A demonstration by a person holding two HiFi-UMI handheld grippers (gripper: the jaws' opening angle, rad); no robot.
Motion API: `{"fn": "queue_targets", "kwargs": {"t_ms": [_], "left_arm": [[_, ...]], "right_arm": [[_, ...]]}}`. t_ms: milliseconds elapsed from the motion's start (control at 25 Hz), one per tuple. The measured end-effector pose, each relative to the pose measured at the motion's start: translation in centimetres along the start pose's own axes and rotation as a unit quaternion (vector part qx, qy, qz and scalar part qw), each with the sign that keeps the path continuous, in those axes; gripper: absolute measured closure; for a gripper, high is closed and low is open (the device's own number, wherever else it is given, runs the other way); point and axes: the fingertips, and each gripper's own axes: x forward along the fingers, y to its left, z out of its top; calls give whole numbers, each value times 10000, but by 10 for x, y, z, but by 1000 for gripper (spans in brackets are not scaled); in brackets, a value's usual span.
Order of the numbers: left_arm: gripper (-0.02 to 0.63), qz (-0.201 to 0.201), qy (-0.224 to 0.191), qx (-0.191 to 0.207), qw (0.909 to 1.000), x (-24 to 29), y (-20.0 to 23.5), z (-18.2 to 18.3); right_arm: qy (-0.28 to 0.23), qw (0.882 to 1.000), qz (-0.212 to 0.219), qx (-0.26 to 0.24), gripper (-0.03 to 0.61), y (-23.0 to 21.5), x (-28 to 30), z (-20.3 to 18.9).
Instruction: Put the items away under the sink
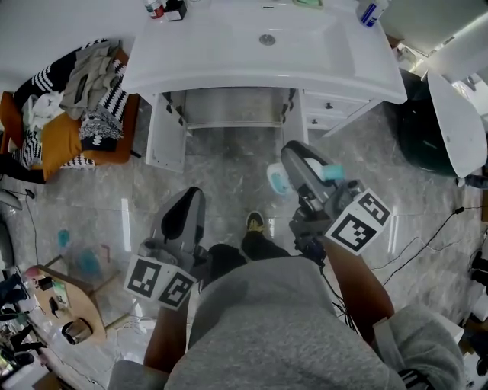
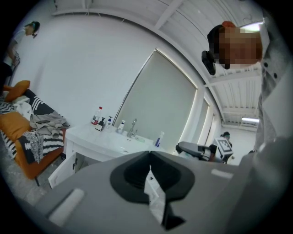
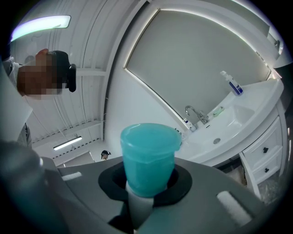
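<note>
My right gripper (image 1: 299,161) is shut on a white bottle with a teal cap (image 3: 149,155); the cap stands up above the jaws and the white neck is pinched between them. In the head view the bottle (image 1: 277,180) shows beside the jaws, over the floor in front of the white sink cabinet (image 1: 229,61). The space under the sink (image 1: 236,107) is open, its door (image 1: 166,129) swung out to the left. Lower left, my left gripper (image 1: 191,199) is shut with nothing in it, its pads (image 2: 151,183) pressed together.
Bottles (image 1: 164,7) and a blue-capped bottle (image 1: 371,11) stand on the counter by the faucet (image 3: 194,114). An orange sofa with piled clothes (image 1: 76,99) is to the left, and drawers (image 3: 265,155) are on the cabinet's right. A white fixture (image 1: 457,122) stands further right. My shoe (image 1: 255,222) is on the marble floor.
</note>
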Motion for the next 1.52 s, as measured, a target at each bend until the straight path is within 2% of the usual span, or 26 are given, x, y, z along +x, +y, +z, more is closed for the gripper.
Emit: {"fn": "queue_targets", "kwargs": {"t_ms": [400, 680, 1080, 1520], "left_arm": [[601, 82, 79, 94, 9999, 7, 2, 4], [601, -15, 80, 26, 10000, 14, 17, 8], [601, -388, 68, -121, 9992, 36, 60, 26], [601, -620, 94, -330, 9975, 43, 122, 44]], "right_arm": [[-7, 9998, 18, 176, 505, -11, 8, 1], [53, 9998, -20, 167, 505, -8, 27, -3], [72, 9997, -245, 26, 505, -1, 70, -6], [124, 9984, -545, -101, 505, 9, 128, -19]]}}
